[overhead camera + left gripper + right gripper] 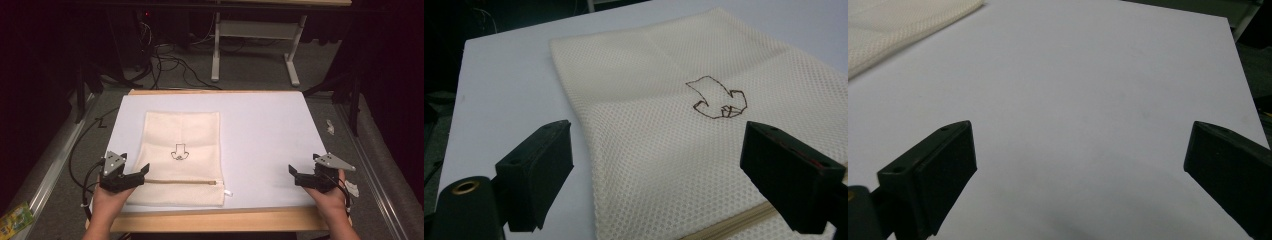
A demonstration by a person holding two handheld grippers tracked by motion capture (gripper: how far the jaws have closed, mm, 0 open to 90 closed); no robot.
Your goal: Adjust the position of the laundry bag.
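A cream mesh bag [182, 150] lies flat on the left half of a white board [270, 135]. It has a small dark embroidered figure [180, 153] in its middle and a zipper [185, 181] along its near edge. My left gripper [141, 176] stands open at the bag's near left corner, level with the zipper. In the left gripper view its jaws [659, 137] are wide apart over the mesh [664, 150] with nothing pinched. My right gripper [296, 179] stands open at the board's near right, over bare white surface [1080, 135], well away from the bag's corner [903, 30].
The board rests on a wooden table whose front edge [225, 220] runs along the bottom. Behind it stand a white-legged frame [216, 55] and loose cables [170, 65] on the floor. A green packet [15, 217] lies at the lower left.
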